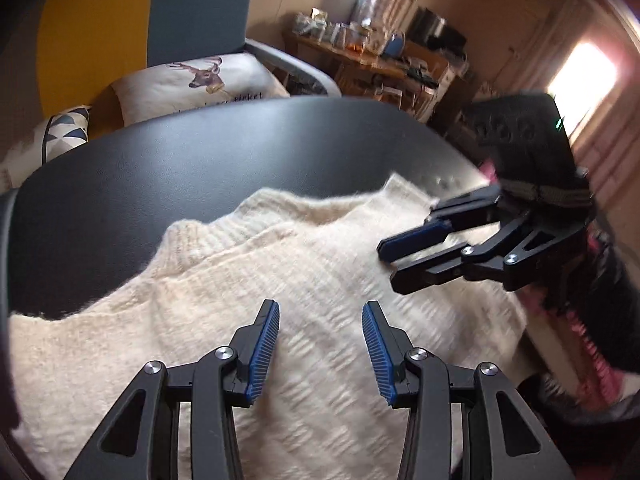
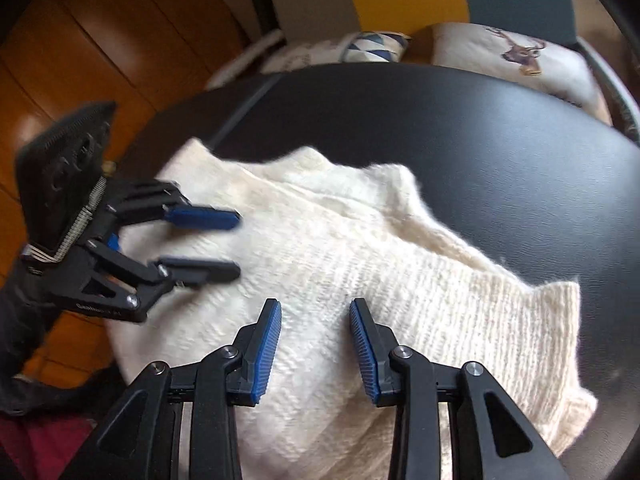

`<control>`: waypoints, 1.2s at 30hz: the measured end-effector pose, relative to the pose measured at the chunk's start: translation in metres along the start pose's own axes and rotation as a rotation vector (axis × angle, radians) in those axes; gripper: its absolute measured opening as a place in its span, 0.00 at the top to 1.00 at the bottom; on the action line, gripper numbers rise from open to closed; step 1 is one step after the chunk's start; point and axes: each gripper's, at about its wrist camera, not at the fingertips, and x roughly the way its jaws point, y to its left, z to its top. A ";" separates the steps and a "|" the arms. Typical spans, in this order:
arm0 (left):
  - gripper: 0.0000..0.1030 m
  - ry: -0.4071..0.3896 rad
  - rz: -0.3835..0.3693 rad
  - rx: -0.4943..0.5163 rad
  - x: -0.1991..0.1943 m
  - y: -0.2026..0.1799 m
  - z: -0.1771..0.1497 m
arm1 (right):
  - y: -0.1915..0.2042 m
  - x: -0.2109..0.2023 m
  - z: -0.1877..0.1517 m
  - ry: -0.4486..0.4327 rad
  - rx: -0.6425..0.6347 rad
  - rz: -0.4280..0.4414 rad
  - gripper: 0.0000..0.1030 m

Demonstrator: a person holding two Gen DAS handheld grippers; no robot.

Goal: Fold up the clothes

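Note:
A cream knitted sweater (image 1: pixel 280 248) (image 2: pixel 400 260) lies partly folded on a round black table (image 1: pixel 160 168) (image 2: pixel 480 140), its ribbed collar toward the far side. My left gripper (image 1: pixel 321 308) (image 2: pixel 237 244) hovers over the sweater's body, open, with nothing between its blue pads. My right gripper (image 2: pixel 315 306) (image 1: pixel 390 266) hangs over the sweater's other side, also open and empty. Both point down at the knit and face each other across it. Whether any fingertip touches the fabric I cannot tell.
Behind the table stands a chair with a yellow and blue back (image 1: pixel 152 20), holding a deer-print cushion (image 1: pixel 200 80) (image 2: pixel 516 60) and a triangle-patterned one (image 2: pixel 376 46). A cluttered wooden shelf (image 1: pixel 380 60) is at the back. Wooden floor (image 2: pixel 80 60) lies beside the table.

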 end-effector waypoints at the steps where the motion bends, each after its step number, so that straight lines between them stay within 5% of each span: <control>1: 0.57 0.009 0.042 0.007 0.007 0.004 -0.001 | -0.002 0.001 -0.002 -0.013 0.023 -0.006 0.65; 3: 0.54 0.011 0.097 -0.020 0.020 0.015 -0.002 | -0.006 -0.002 -0.006 -0.038 0.064 -0.002 0.65; 5: 0.53 -0.005 0.067 -0.114 0.021 0.025 -0.001 | -0.009 -0.005 -0.010 -0.059 0.089 0.006 0.65; 9: 0.53 -0.058 0.054 -0.107 0.000 0.026 -0.007 | -0.013 -0.007 -0.017 -0.096 0.112 0.004 0.65; 15: 0.53 -0.098 0.127 -0.286 -0.040 0.077 -0.041 | -0.008 0.000 -0.014 -0.127 0.151 -0.025 0.65; 20: 0.54 -0.087 0.130 -0.393 -0.040 0.101 -0.053 | 0.000 0.004 -0.009 -0.127 0.177 -0.099 0.65; 24: 0.54 -0.199 0.077 -0.438 -0.078 0.100 -0.060 | 0.026 -0.005 -0.009 -0.138 0.108 -0.229 0.65; 31: 0.53 -0.279 0.140 -0.690 -0.146 0.155 -0.132 | 0.084 -0.008 -0.022 -0.180 -0.005 -0.188 0.65; 36: 0.50 -0.233 0.105 -0.702 -0.150 0.153 -0.164 | 0.102 0.014 -0.029 -0.121 -0.003 -0.191 0.65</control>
